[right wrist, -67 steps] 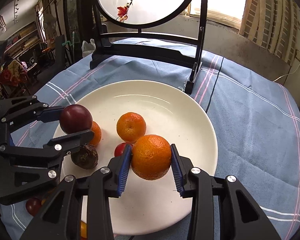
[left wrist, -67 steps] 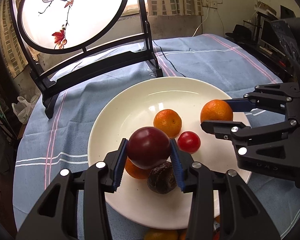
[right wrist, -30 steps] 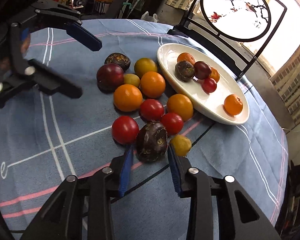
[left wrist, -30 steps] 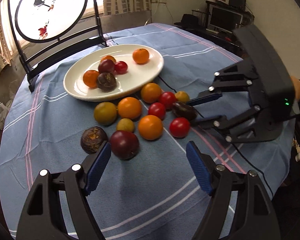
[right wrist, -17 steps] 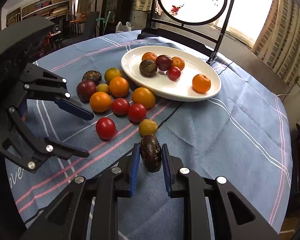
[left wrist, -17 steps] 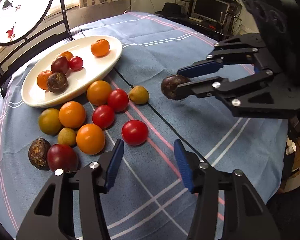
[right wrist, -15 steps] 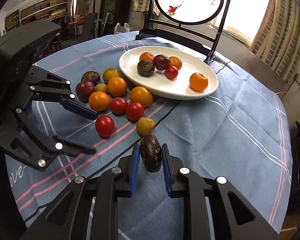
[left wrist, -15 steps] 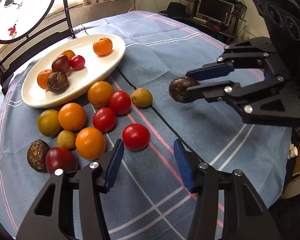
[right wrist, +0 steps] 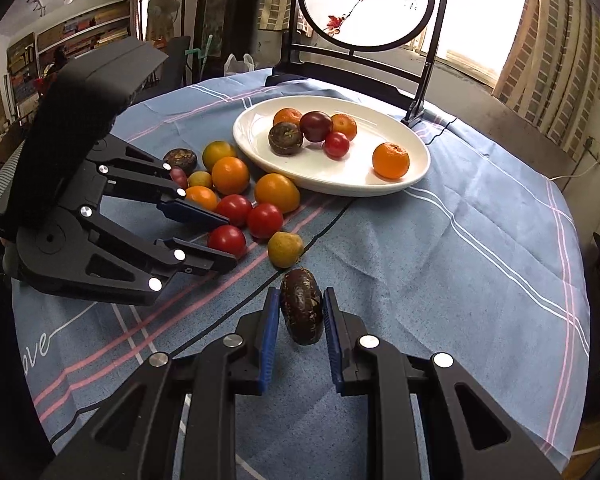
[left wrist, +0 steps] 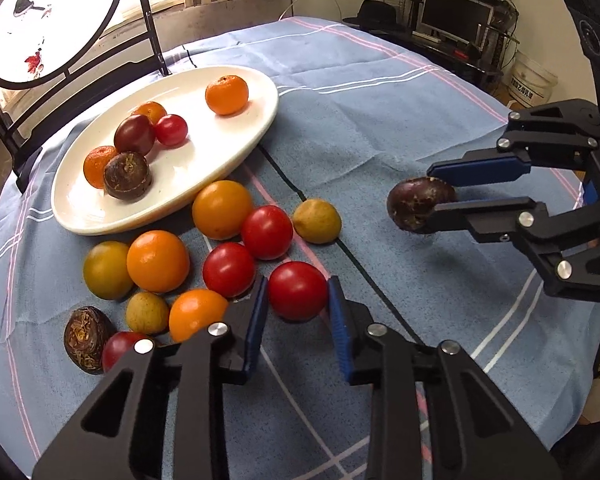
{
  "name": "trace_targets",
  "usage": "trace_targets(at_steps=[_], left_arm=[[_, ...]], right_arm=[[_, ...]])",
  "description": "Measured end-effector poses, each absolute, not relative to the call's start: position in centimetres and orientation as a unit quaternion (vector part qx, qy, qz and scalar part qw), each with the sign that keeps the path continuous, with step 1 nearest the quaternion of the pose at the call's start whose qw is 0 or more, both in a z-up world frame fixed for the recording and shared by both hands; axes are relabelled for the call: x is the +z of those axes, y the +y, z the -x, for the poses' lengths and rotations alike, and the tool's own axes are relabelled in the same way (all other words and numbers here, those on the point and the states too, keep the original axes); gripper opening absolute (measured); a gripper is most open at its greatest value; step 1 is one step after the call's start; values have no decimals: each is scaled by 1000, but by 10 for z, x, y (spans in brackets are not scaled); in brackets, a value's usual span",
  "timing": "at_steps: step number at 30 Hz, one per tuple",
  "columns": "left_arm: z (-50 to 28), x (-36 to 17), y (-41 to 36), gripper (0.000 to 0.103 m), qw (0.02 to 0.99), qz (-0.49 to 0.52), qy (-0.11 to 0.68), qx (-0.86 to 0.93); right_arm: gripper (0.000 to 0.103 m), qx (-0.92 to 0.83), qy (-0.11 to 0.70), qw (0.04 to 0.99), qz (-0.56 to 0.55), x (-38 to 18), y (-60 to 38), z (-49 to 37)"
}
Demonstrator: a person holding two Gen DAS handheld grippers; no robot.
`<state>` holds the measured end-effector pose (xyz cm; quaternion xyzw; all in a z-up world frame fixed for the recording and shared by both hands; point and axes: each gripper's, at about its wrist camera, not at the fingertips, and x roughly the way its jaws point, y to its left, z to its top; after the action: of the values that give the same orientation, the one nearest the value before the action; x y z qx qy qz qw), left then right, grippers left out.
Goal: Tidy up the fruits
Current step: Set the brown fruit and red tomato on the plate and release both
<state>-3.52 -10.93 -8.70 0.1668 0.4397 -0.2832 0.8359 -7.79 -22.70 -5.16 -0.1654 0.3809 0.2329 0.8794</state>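
A white plate (left wrist: 236, 148) (right wrist: 416, 168) holds several fruits: oranges, a dark plum, a small red tomato and a brown passion fruit. Several more fruits lie loose on the blue cloth in front of it. My left gripper (left wrist: 298, 306) (right wrist: 224, 238) is open, its blue pads on either side of a red tomato (left wrist: 298, 290) (right wrist: 226, 240) that rests on the cloth. My right gripper (right wrist: 300, 312) (left wrist: 440, 190) is shut on a dark brown passion fruit (right wrist: 301, 306) (left wrist: 414, 204) and holds it above the cloth, right of the pile.
A black stand with a round painted screen (left wrist: 48, 20) (right wrist: 368, 0) stands behind the plate. A black cable (left wrist: 340, 244) runs across the cloth. A yellow-green fruit (left wrist: 316, 220) lies beside the cable. Desk and monitor (left wrist: 456, 16) lie beyond the table's far right.
My left gripper has moved forward and lower, so its pads now flank the red tomato. My right gripper still holds the passion fruit, at about the same place.
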Motion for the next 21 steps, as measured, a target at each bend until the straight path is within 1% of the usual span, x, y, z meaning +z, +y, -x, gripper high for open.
trace_targets(at_steps=[1,5,9,12,16,21], left_arm=[[36,-84,-107,29,834,-159,442,-290],[49,-61,-95,29,847,-156,407,-304],[40,-30,-74,29,872,-138,373,-286],[21,-10,-56,29,890,-116,358,-259],[-7,8,-46,29,907,-114,342,-219],[-52,13,-42,29,920,-115,332,-175]], right_arm=[[22,234,380,880,163,-50,-228,79],[22,235,374,884,152,-41,-231,80],[22,233,356,892,150,-27,-228,75],[22,237,330,901,151,-8,-222,68],[22,240,297,913,142,16,-213,47],[22,234,302,919,97,21,-206,-6]])
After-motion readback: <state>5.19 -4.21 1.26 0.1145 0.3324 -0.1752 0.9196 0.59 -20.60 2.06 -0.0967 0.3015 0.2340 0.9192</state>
